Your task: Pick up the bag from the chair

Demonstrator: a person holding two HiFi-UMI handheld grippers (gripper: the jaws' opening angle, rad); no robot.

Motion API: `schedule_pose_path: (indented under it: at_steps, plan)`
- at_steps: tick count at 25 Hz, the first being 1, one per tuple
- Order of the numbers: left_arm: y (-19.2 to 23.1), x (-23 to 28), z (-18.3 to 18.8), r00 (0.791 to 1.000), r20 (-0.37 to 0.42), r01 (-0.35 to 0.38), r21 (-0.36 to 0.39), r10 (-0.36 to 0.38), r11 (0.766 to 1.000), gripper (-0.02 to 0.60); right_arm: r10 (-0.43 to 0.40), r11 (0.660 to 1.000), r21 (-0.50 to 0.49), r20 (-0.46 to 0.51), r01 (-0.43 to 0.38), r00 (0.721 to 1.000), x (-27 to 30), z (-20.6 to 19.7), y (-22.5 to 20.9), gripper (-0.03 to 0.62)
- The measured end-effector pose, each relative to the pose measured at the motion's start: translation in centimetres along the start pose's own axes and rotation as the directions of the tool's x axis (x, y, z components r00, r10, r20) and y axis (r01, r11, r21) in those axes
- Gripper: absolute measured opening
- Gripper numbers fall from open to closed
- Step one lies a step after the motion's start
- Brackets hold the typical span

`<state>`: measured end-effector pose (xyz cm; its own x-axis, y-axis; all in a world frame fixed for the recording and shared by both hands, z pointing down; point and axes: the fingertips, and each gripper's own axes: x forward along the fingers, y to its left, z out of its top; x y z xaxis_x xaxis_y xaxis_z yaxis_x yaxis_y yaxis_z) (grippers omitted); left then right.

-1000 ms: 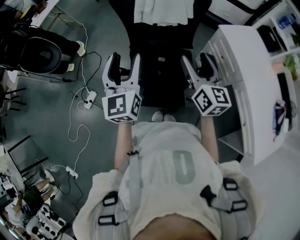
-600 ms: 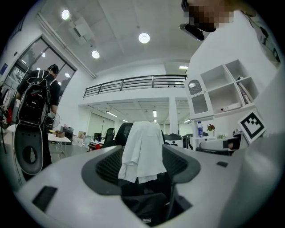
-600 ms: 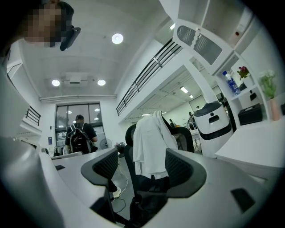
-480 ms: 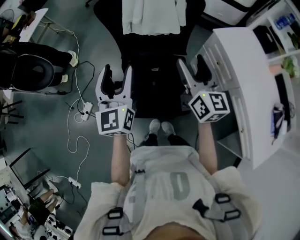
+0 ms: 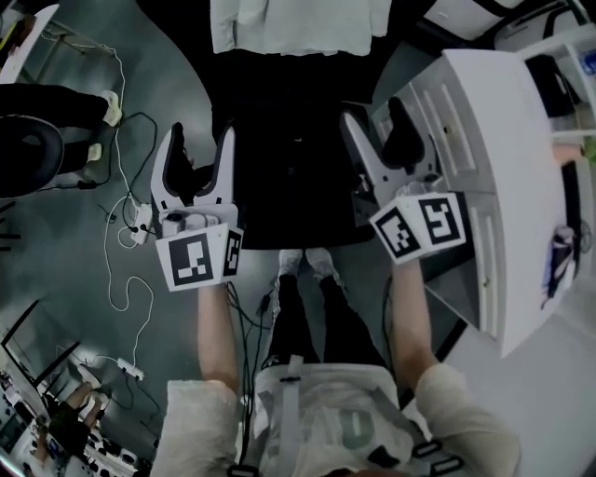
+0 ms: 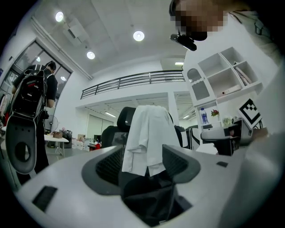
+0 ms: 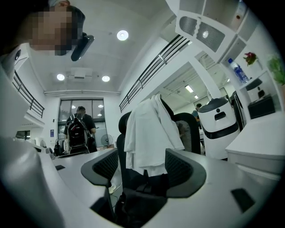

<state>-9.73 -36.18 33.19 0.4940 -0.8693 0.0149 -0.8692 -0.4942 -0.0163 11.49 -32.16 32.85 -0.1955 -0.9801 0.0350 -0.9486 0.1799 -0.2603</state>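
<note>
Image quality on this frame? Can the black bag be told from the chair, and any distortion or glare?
Head view: dim, flat; the black bag merges with the black chair, only the white garment stands out. Left gripper view: heavy fisheye, dark corners, ceiling light blown out, bag in shadow. Right gripper view: same fisheye and dark corners, round lamp clipped white.

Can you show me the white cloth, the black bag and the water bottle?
white cloth (image 6: 144, 138): left gripper view, middle of the hanging fabric.
black bag (image 6: 149, 198): left gripper view, its dark crumpled front.
water bottle (image 6: 204, 117): left gripper view, its body below the cap.
</note>
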Motion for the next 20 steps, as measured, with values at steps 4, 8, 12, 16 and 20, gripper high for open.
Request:
schedule_pose_path:
  at_steps: [4, 8, 12, 16, 20]
  plan:
    - [-0.7, 1.8, -6.0, 1.000, -0.011, 0.016, -0.006, -0.016, 1.000, 0.267, 0.015, 1.000, 0.002, -0.003, -0.015, 1.000, 1.4, -5.3, -2.2, 0.304]
    - [-2.1, 2.4, -12.5, 0.999, -0.035, 0.038, 0.016, -0.038, 0.999, 0.267, 0.010, 1.000, 0.012, -0.025, -0.010, 1.000, 1.9, -11.7, -4.2, 0.304]
    - [-3.0, 2.8, -18.3, 0.997, -0.071, 0.043, 0.031, -0.041, 0.999, 0.267, 0.014, 1.000, 0.003, -0.053, -0.014, 0.999, 1.9, -16.8, -5.7, 0.304]
    - [-3.2, 2.3, -21.8, 0.993, -0.106, 0.065, 0.045, -0.060, 0.997, 0.267, 0.003, 0.999, -0.035, -0.079, -0.006, 0.997, 1.8, -20.1, -6.0, 0.304]
    - [-2.6, 1.9, -24.6, 0.987, -0.158, 0.039, 0.064, -0.028, 0.997, 0.267, -0.007, 0.999, -0.038, -0.112, 0.003, 0.994, 1.4, -22.9, -6.3, 0.304]
